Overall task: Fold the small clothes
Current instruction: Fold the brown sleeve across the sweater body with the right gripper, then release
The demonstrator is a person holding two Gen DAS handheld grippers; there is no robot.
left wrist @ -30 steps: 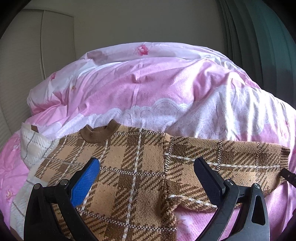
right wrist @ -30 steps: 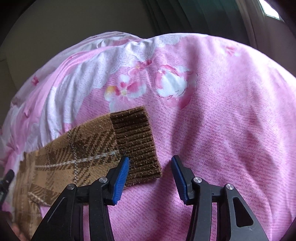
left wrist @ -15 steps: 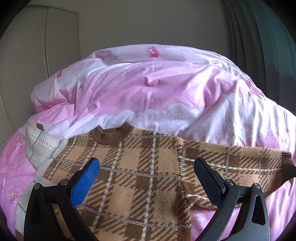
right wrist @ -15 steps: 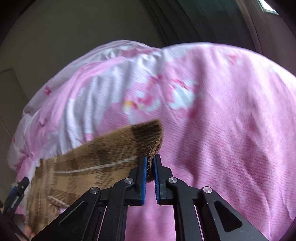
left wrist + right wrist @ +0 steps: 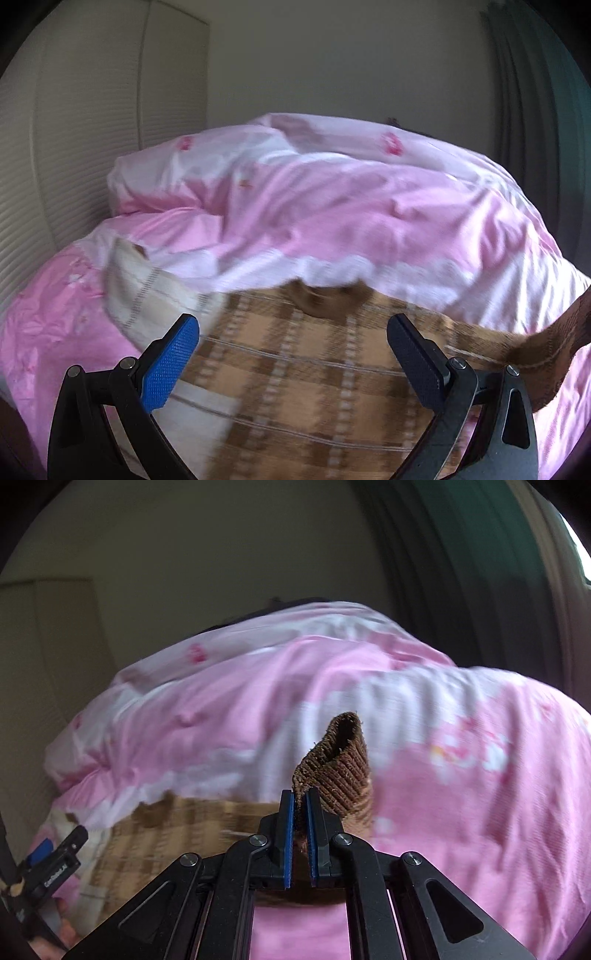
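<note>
While my left gripper [image 5: 293, 360] hangs with its jaws spread wide and nothing between them, the brown plaid sweater [image 5: 295, 380] lies flat beneath it on the pink floral duvet [image 5: 332, 221], its dark collar [image 5: 325, 299] toward the far side. One sleeve [image 5: 535, 343] rises off the bedding at the right edge of this view. A cream checked garment [image 5: 147, 295] lies partly under the sweater's left side. Behind the bed stand a pale wardrobe [image 5: 92, 129] and a dark curtain [image 5: 535, 129]. From my right wrist, my right gripper [image 5: 300, 808] has its jaws clenched on the ribbed brown cuff [image 5: 340, 760] of that sleeve, which stands up above my blue pads [image 5: 289, 834], lifted clear of the duvet [image 5: 461, 812]. The sweater's body [image 5: 177, 830] stretches away to the left, blurred, and my left gripper [image 5: 55, 864] shows at the far left edge.
</note>
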